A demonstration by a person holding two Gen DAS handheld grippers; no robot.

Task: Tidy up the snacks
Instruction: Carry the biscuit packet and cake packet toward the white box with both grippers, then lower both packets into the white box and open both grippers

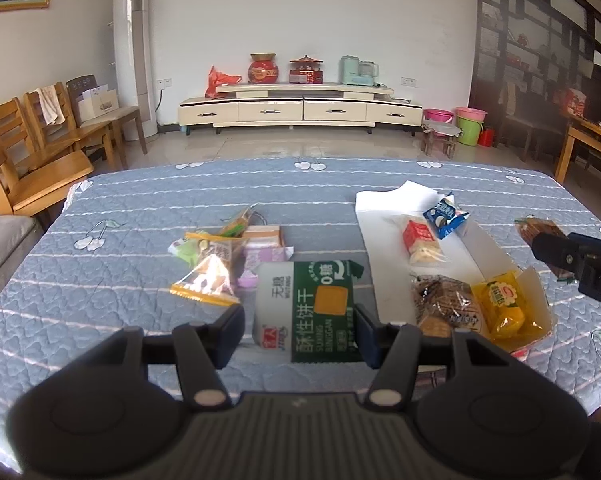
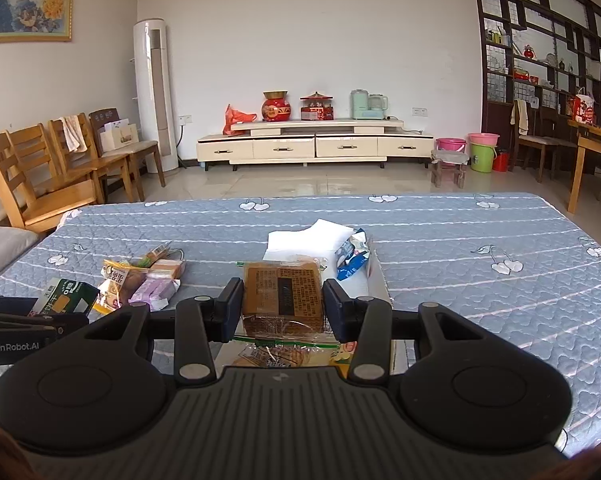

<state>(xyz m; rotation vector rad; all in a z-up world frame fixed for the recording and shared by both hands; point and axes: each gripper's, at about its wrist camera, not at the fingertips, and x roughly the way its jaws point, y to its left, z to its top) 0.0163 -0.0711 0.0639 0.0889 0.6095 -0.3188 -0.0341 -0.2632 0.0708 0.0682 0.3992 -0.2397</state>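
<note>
Left gripper [image 1: 298, 330]: black, two-fingered, clamped by its pads on the sides of a green-and-white biscuit packet [image 1: 308, 308] with an orange square, raised over the table at 6 o'clock in the left wrist view.
Right gripper [image 2: 283, 304]: black, closed on a flat brown cake in clear wrap [image 2: 283, 294], held above the box at the centre of its own view.
Box: shallow white cardboard tray [image 1: 476, 246] at 3 o'clock in the left wrist view, holding a red-and-white cracker pack [image 1: 420, 240], a blue-and-white pouch [image 1: 446, 216], a brown wrapped pastry [image 1: 446, 308] and a yellow packet [image 1: 504, 304].
Loose pile: mixed wrapped snacks [image 1: 224, 256], green, orange and lilac, at 10 o'clock from the biscuit packet.
Surface: blue-grey quilted cloth with white cherry prints [image 1: 140, 216] over the table.
</note>
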